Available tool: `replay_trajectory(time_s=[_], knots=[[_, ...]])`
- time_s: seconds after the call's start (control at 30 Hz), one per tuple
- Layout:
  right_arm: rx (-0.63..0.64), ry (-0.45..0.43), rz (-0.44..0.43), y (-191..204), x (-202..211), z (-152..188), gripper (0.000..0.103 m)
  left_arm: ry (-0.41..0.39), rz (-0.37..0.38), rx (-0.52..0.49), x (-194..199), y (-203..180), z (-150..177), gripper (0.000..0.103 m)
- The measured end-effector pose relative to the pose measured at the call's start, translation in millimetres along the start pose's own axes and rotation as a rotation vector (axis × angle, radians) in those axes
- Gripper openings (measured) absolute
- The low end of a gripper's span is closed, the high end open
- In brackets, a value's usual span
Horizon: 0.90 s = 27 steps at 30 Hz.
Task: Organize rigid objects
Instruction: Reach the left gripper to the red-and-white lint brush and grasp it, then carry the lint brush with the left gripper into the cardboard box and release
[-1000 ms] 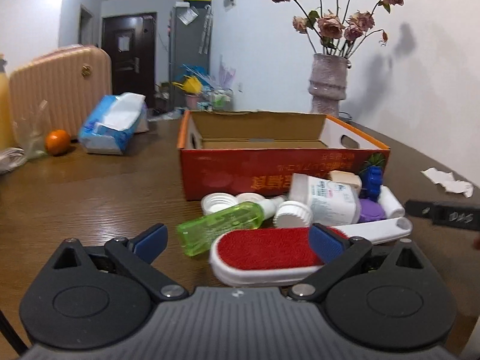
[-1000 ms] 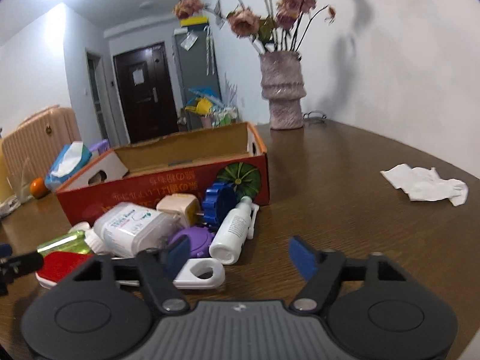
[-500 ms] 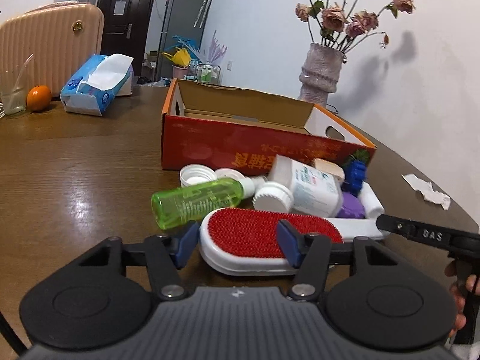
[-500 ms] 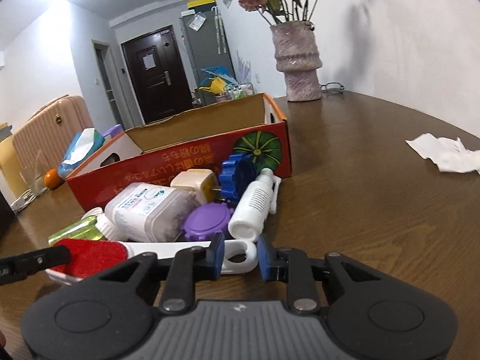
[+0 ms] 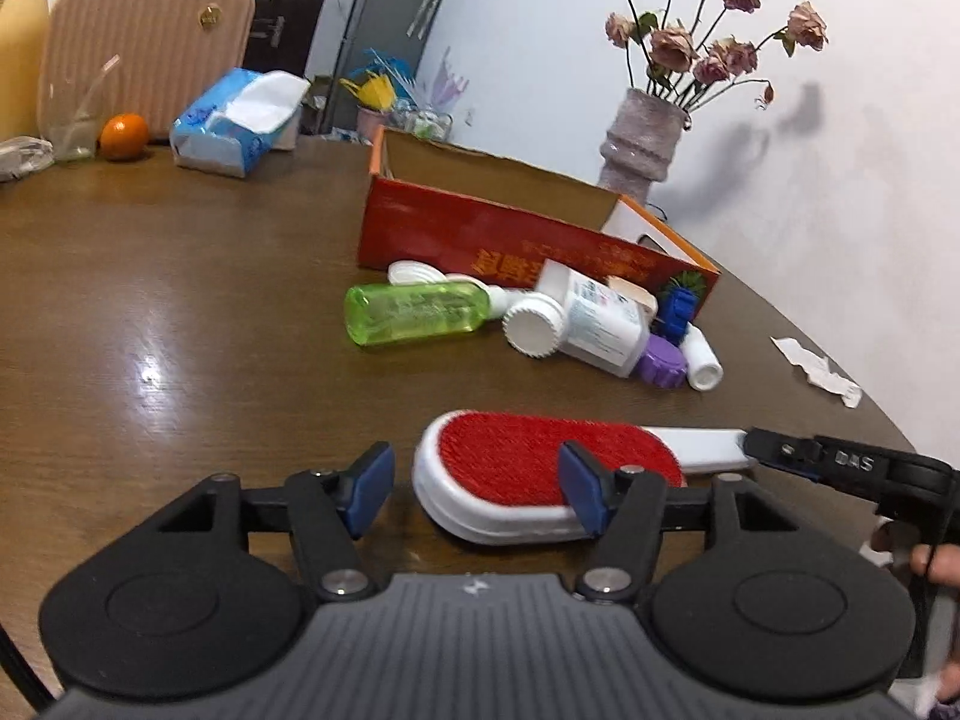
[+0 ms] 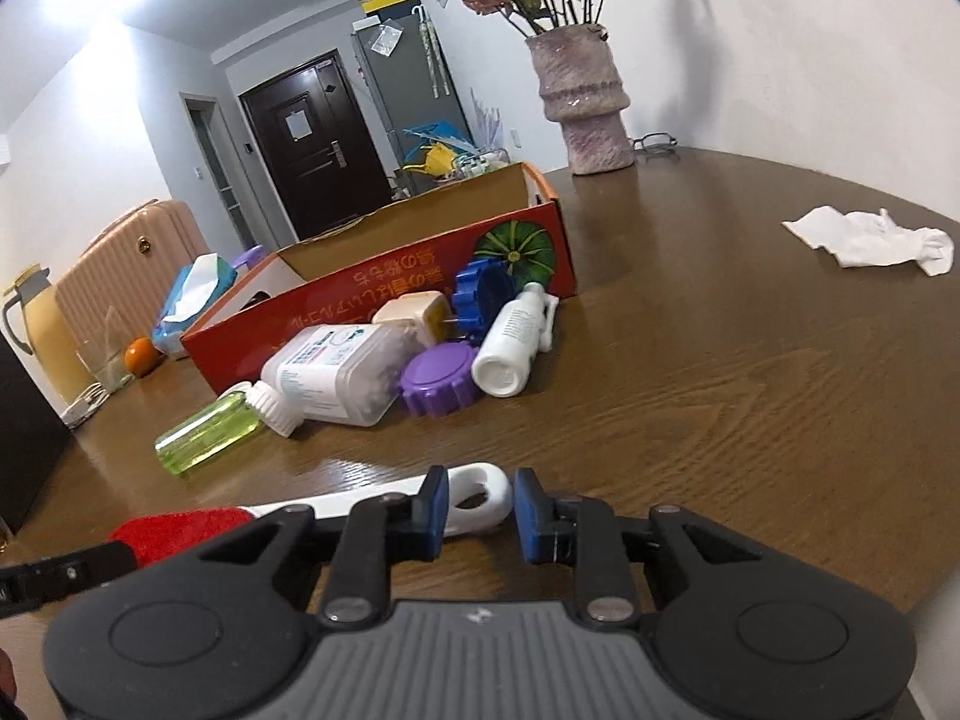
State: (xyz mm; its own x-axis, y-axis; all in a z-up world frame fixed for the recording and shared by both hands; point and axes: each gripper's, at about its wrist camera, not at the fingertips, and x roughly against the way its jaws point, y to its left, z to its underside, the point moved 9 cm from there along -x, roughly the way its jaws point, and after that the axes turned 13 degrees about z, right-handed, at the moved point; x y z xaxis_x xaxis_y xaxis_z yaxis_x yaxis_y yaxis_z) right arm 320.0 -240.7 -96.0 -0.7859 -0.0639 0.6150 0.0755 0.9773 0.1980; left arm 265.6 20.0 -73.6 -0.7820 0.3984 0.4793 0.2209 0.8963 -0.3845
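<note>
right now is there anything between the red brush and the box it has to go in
Yes. A pile of small things lies between the red brush and the box, against its near wall: a green bottle, a white jar, a purple lid, a small white bottle. The box top is open, so lifting over them looks feasible.

Count, tabletop (image 6: pixel 750 360) and beyond:

- Lint brush (image 5: pixel 540 468), red pad, white handle: one.
- Bottles lying down: three. One green (image 5: pixel 414 312), one large white with printed label (image 5: pixel 600 324), one small white (image 6: pixel 510 342).
- Ridged discs: two, one purple (image 6: pixel 441 387), one blue (image 6: pixel 480 297).
- Cream plug adapter (image 6: pixel 414 315): one.
- Loose white cap (image 5: pixel 411 272) by the box: at least one; others hidden.
- Red cardboard box (image 5: pixel 510 234): one.
- Vase (image 6: pixel 582 102) of dried roses: one.
- Tissue pack (image 5: pixel 234 126): one.
- Orange (image 5: pixel 123 135): one.
- Crumpled white paper (image 6: pixel 870 237): one.
- Pink suitcase (image 5: pixel 144 48): one.
- Yellow jug (image 6: pixel 42 330): one.
- Grippers: two, left (image 5: pixel 477 489) and right (image 6: pixel 477 510).
</note>
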Motion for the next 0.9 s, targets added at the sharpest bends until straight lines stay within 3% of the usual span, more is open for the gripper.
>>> replay_trajectory(time_s=[0.23, 0.43, 0.67, 0.9], knots=[[-0.037, 0.008, -0.036, -3, -6, -6, 0.023, 0.014, 0.058, 0.076, -12, 5, 0, 0.063], [-0.026, 0.027, -0.032, -5, -14, -6, 0.022, 0.002, 0.048, 0.062, -12, 3, 1, 0.062], [-0.034, 0.038, -0.045, -2, -15, -3, 0.013, -0.005, 0.046, 0.032, -10, -3, 0, 0.059], [-0.052, 0.015, -0.052, -2, 6, 4, 0.013, -0.035, 0.035, 0.002, 8, -11, -1, 0.058]])
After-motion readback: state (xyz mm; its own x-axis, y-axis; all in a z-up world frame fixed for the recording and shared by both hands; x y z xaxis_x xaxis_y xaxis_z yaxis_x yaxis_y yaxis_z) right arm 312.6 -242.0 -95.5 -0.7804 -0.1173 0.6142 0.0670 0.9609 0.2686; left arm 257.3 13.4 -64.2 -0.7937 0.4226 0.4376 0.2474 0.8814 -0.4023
